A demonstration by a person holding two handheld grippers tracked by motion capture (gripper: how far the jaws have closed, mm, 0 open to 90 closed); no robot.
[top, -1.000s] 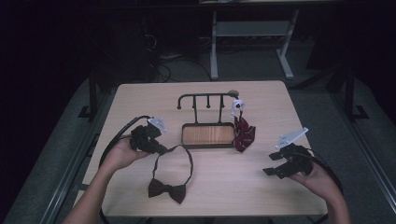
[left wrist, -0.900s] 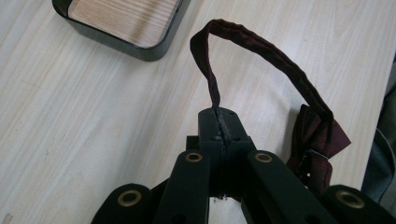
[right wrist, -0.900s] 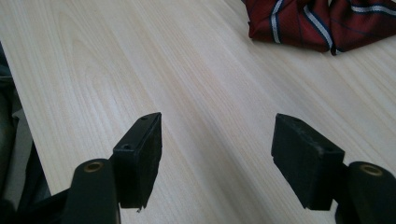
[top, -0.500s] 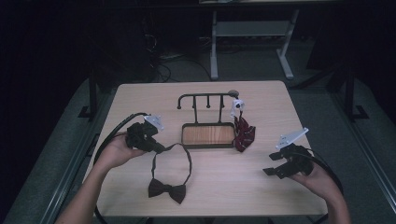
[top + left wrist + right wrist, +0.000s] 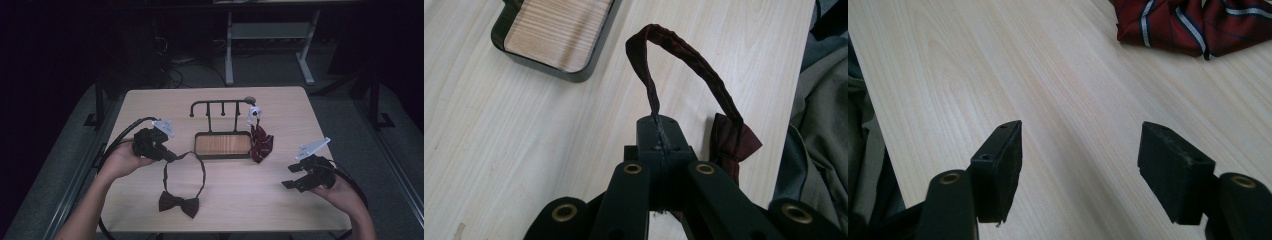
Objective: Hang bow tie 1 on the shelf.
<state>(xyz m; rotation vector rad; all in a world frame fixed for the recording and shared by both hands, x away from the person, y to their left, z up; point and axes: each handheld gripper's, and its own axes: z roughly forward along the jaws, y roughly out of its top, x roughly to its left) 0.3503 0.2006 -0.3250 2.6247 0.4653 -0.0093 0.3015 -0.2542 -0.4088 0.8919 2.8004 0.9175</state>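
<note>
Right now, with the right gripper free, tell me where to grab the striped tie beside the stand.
Grip the striped tie at its upper folded bundle, just below the white clip that hangs it from the stand. Come in from the table's right side, fingers level: the tray blocks the left, and the lower fabric lies slumped on the table, probably too flat to pinch.

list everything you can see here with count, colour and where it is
bow tie: 1, dark maroon, near table edge; strap loop pinched in the left gripper
striped tie: 1, red with pale stripes, bunched right of the tray, hanging from the rack's right end
tray: 1, wood with black rim, table centre
hook rack: 1, black, standing on the tray's far side
table: 1, light wood
left gripper: 1, black, shut on the strap
right gripper: 1, black, fingers open above bare table
</note>
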